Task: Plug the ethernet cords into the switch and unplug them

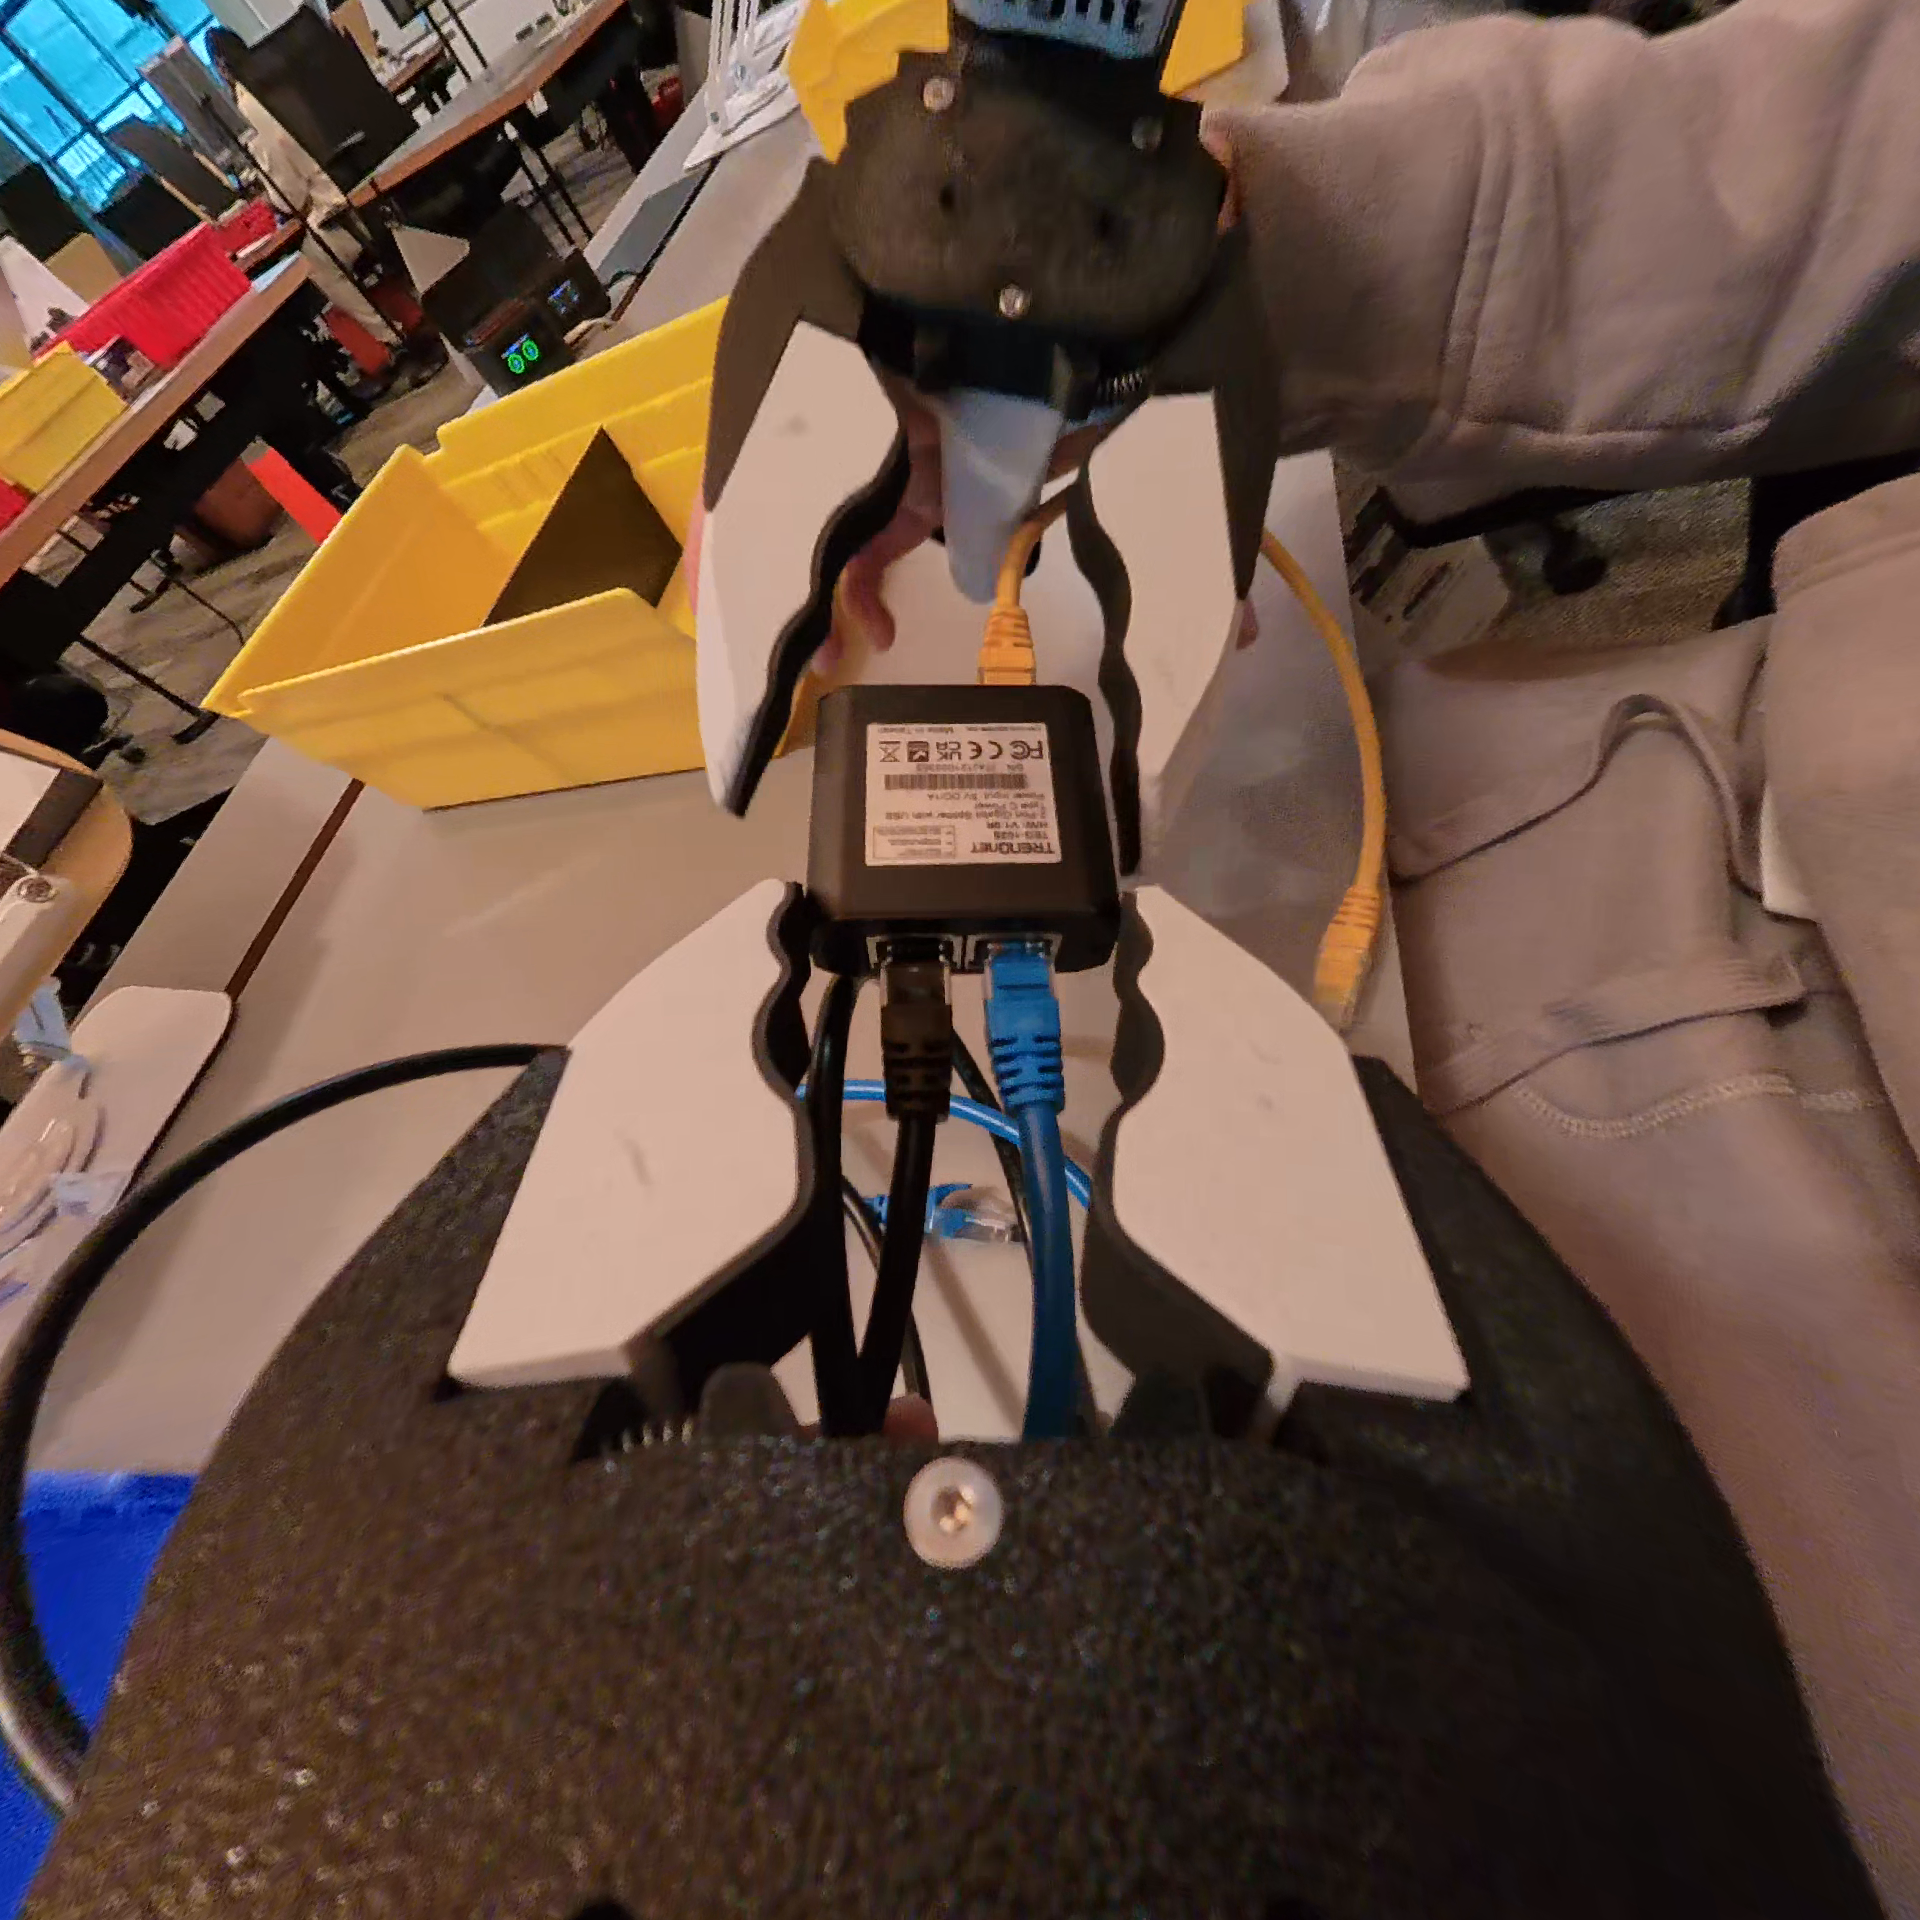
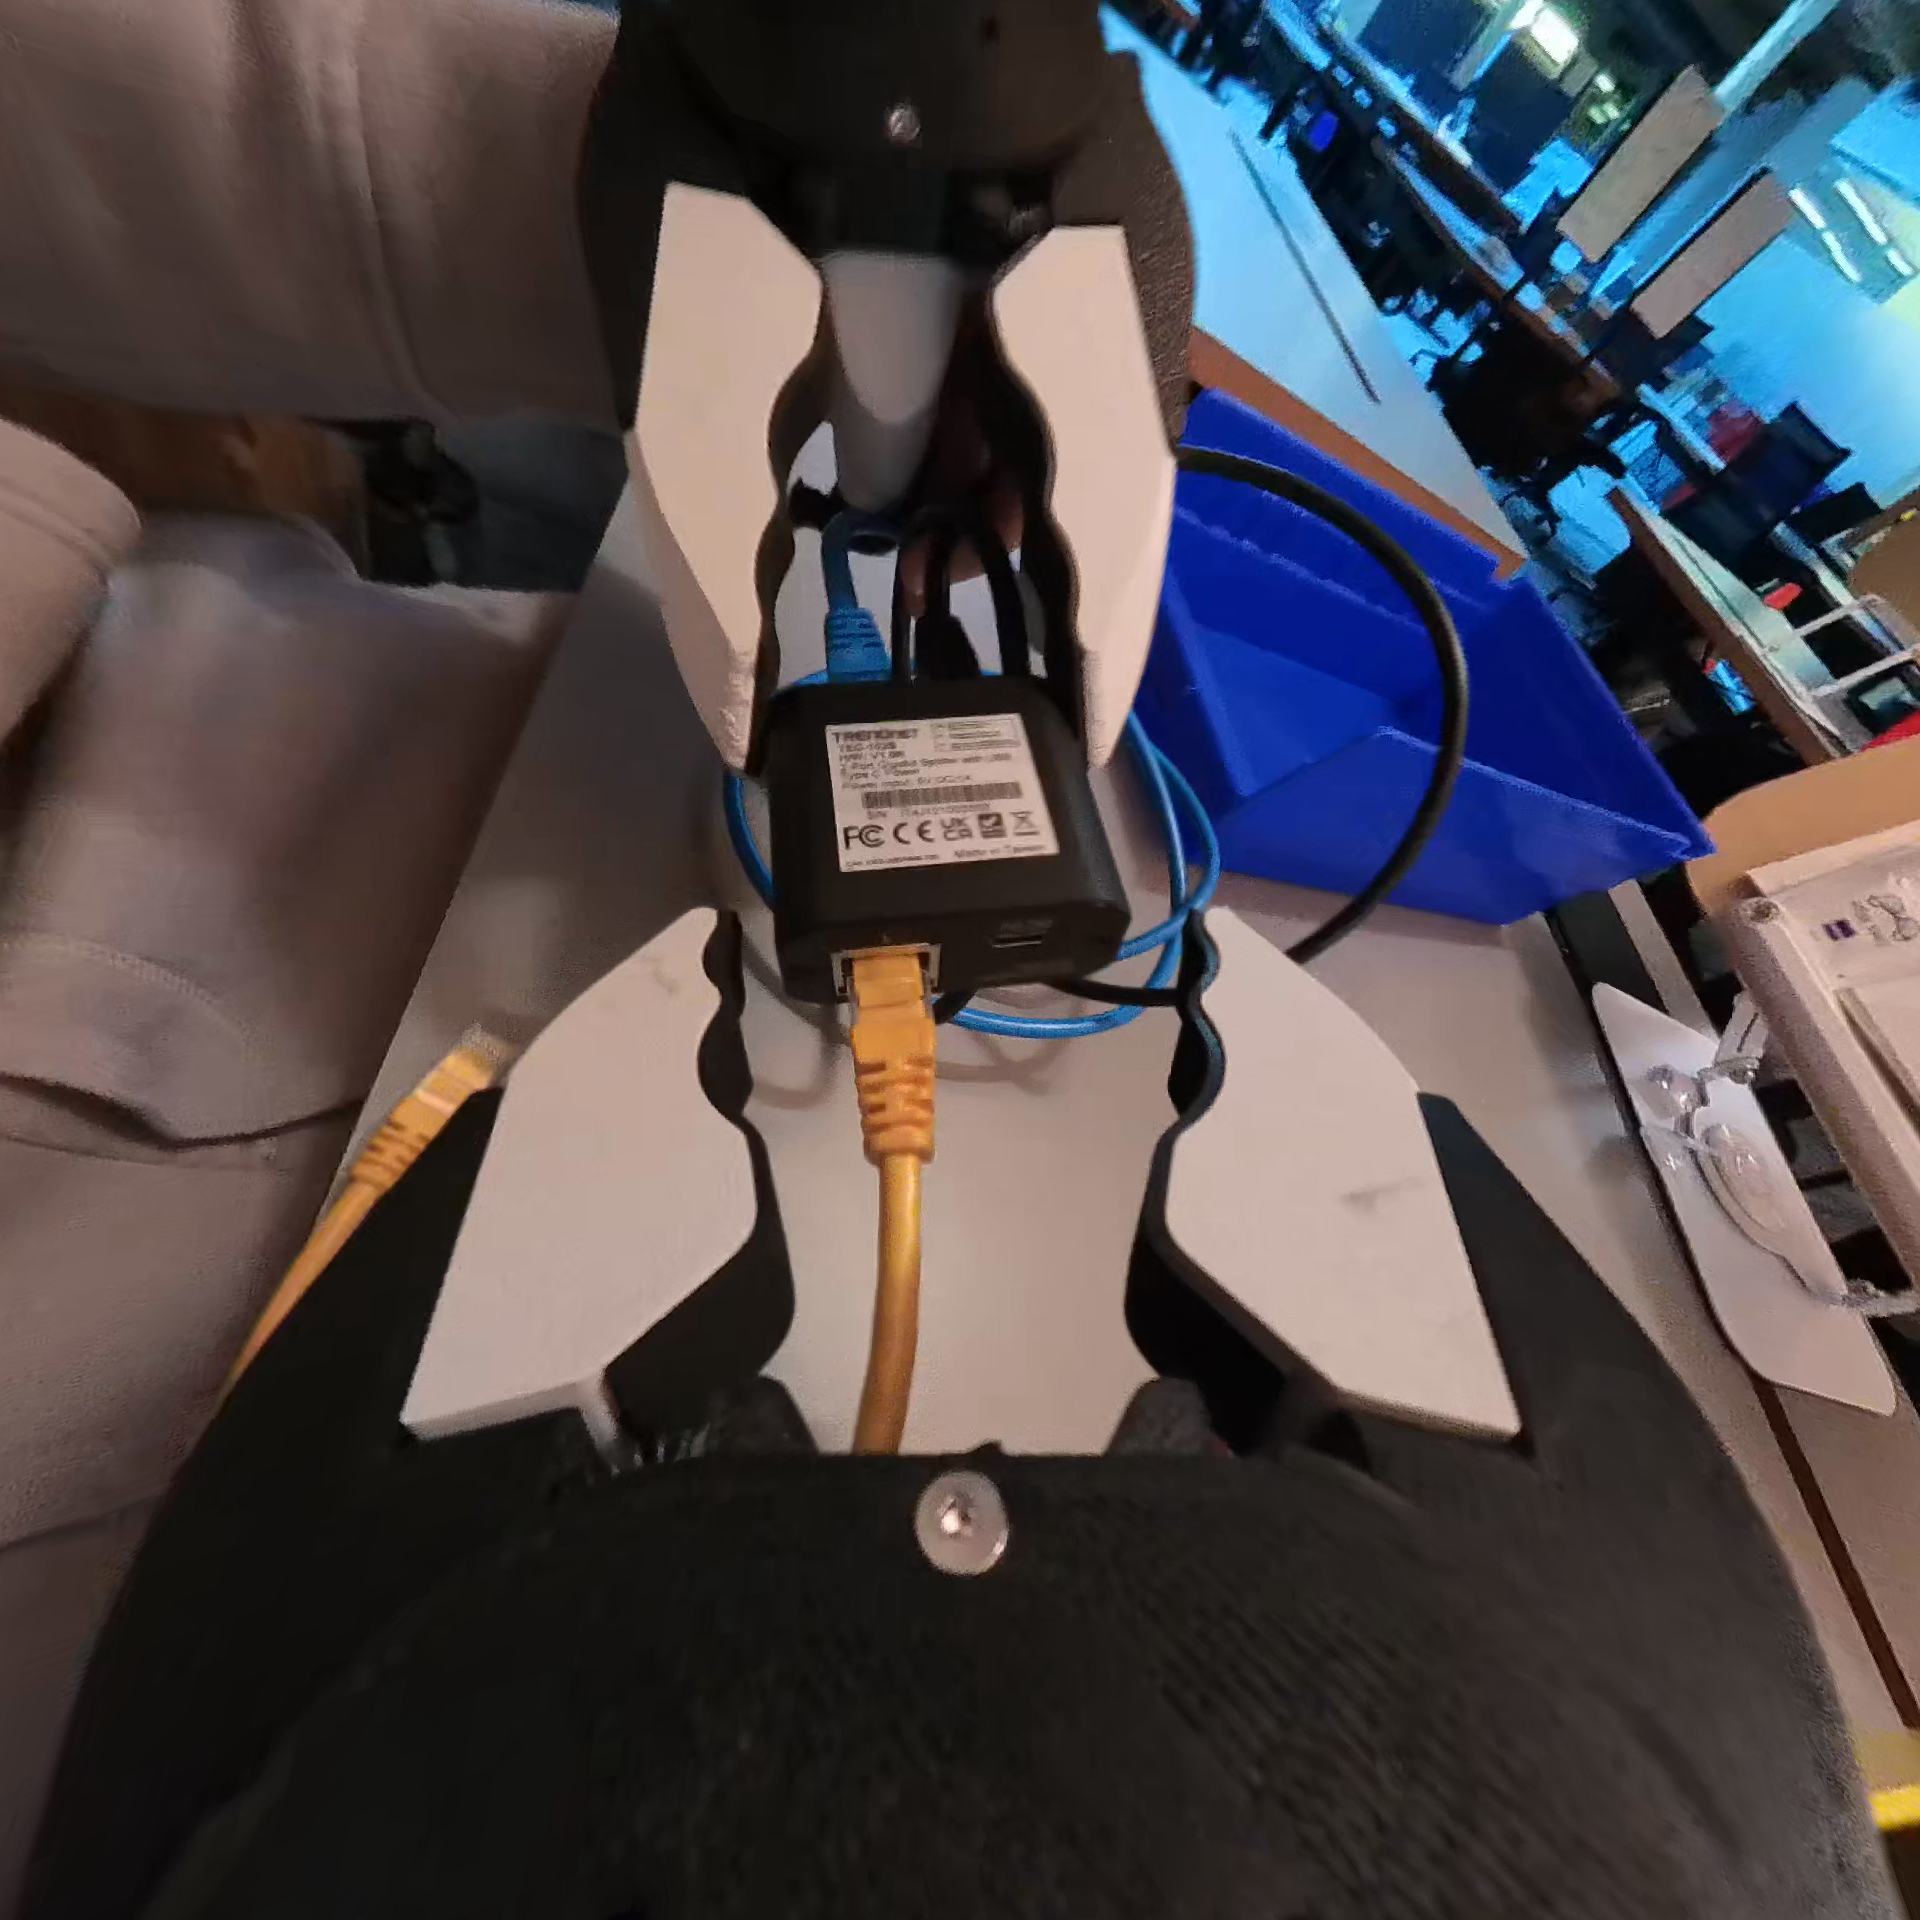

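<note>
The small black switch (image 1: pixel 966 821) lies label up on the grey table, also in the right wrist view (image 2: pixel 935 810). A black plug (image 1: pixel 914 1013) and a blue plug (image 1: pixel 1023 1013) sit in its two ports on my left gripper's side. A yellow plug (image 2: pixel 888 1029) sits in the port on the opposite end. My left gripper (image 1: pixel 961 914) is shut on the switch's sides, the black and blue cords running between its fingers. My right gripper (image 2: pixel 961 935) is open, its fingers straddling the yellow plug and the switch's end with a gap on the right.
A yellow bin (image 1: pixel 468 665) stands on the table beyond the left gripper's left side. A blue bin (image 2: pixel 1351 727) stands behind the switch. The yellow cord's loose end (image 1: pixel 1351 935) lies by a person's grey sweatshirt (image 1: pixel 1558 260). Clear plastic packaging (image 2: pixel 1714 1174) lies on the right. Less than 4 cm separates the two grippers' tips.
</note>
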A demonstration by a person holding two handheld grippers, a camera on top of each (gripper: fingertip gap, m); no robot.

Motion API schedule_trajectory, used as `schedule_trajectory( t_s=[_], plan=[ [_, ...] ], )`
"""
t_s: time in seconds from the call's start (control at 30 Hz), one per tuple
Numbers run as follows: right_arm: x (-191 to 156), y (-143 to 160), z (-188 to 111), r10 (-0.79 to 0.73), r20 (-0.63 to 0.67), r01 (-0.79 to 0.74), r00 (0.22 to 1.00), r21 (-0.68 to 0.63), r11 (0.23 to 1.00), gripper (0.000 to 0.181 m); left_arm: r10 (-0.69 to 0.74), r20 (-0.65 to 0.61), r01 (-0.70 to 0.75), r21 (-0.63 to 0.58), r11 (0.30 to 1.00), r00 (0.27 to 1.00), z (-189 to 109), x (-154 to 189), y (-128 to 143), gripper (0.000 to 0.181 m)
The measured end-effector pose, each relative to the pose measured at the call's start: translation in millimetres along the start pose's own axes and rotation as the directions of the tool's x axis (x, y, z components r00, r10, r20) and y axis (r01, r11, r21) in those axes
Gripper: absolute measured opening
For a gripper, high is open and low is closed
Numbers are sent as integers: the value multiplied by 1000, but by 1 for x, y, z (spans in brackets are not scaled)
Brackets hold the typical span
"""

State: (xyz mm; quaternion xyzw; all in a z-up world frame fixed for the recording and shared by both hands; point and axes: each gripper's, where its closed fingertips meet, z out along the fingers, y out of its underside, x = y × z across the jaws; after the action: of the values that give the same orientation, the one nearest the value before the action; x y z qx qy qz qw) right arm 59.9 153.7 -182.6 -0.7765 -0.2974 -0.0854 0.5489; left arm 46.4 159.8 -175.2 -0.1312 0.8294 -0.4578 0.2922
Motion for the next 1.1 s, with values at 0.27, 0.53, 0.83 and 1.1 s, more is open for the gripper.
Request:
schedule_trajectory(
  t_s=[0.27,0.53,0.83,1.1],
  plan=[
    [-5,-3,7,-7,43,4,999,56,998,62,-15,-13,16,24,1000,1000,4,1,4,56],
    [16,14,4,25,-64,-25,998,-7,1000,62,19,317,-27,21,999,948,-9,-42,-5,31],
    [18,15,-1,-26,-74,24,997,-26,999,62,-97,153,108,-64,992,983,2,-11,-3,79],
    [1,3,-1,-38,30,36,999,44,998,62,131,175,-104,-155,982,976,22,-8,15,61]
  ],
)
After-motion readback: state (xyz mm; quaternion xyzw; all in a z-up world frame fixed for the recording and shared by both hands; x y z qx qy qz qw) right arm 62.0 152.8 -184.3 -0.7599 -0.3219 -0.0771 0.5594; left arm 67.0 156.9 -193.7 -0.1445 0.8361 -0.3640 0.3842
